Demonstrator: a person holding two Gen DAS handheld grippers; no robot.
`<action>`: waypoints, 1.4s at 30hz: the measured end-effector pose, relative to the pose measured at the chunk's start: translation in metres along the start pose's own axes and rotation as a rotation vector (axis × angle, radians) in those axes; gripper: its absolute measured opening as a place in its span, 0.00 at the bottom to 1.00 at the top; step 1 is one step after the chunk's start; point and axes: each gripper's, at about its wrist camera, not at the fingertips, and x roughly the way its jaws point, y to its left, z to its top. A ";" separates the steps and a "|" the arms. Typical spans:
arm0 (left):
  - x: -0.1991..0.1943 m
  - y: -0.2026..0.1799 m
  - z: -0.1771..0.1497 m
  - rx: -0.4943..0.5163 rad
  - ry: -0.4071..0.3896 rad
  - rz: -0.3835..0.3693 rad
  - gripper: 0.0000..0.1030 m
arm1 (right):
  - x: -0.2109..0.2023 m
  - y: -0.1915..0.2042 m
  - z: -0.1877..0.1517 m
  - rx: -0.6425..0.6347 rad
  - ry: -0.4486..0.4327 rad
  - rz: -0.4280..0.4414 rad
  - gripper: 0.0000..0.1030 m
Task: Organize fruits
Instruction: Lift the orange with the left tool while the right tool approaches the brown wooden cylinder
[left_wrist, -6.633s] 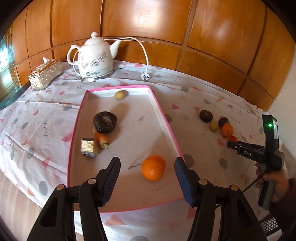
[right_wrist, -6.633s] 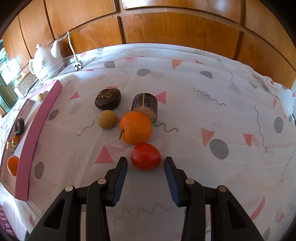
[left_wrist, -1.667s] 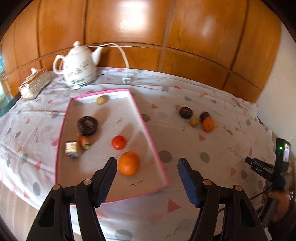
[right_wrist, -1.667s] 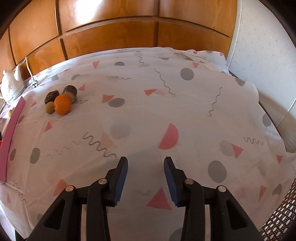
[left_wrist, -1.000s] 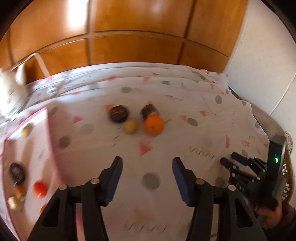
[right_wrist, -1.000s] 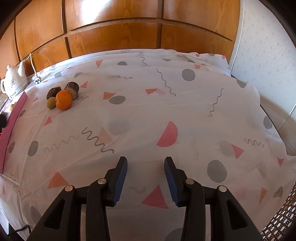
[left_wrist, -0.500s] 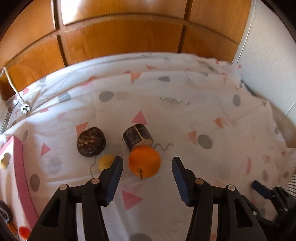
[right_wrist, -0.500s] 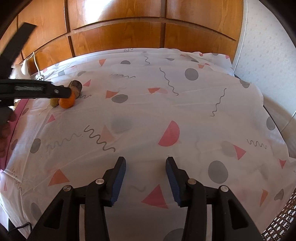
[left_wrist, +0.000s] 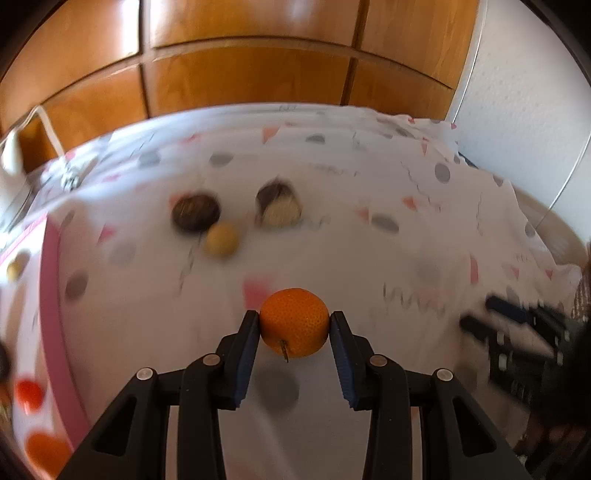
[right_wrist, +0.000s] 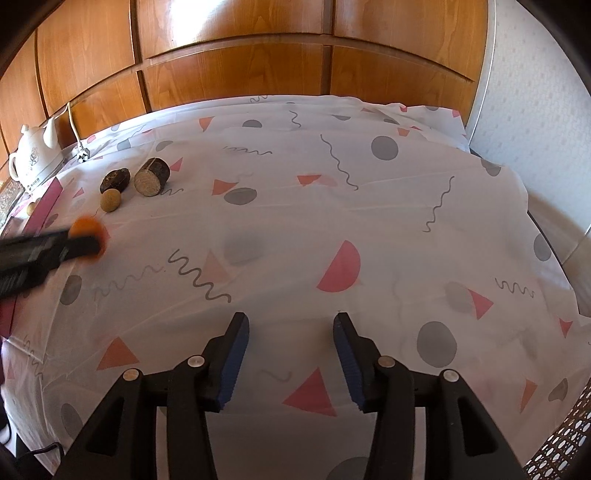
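One orange (left_wrist: 294, 323) sits clenched between the closing left tongs (left_wrist: 293, 332), above the counter (right_wrist: 369, 229). Three items lie beyond: dark fruit (right_wrist: 115, 179), small tan fruit (right_wrist: 111, 200), brown log-like piece (right_wrist: 151, 176). Right tongs (right_wrist: 290, 334) are opening, nothing between them.

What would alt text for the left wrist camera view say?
The left gripper closes on an orange above a patterned tablecloth. Behind lie a dark round fruit, a small yellowish one and a log-like piece.
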 end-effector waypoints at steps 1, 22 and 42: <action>-0.003 0.001 -0.009 -0.010 -0.006 -0.002 0.38 | 0.000 0.000 0.000 0.000 0.001 0.000 0.47; -0.001 0.013 -0.031 -0.091 -0.061 -0.079 0.38 | 0.003 0.005 0.015 -0.015 0.057 0.020 0.47; -0.010 0.017 -0.033 -0.083 -0.045 -0.098 0.37 | 0.037 0.039 0.071 -0.055 0.120 0.168 0.47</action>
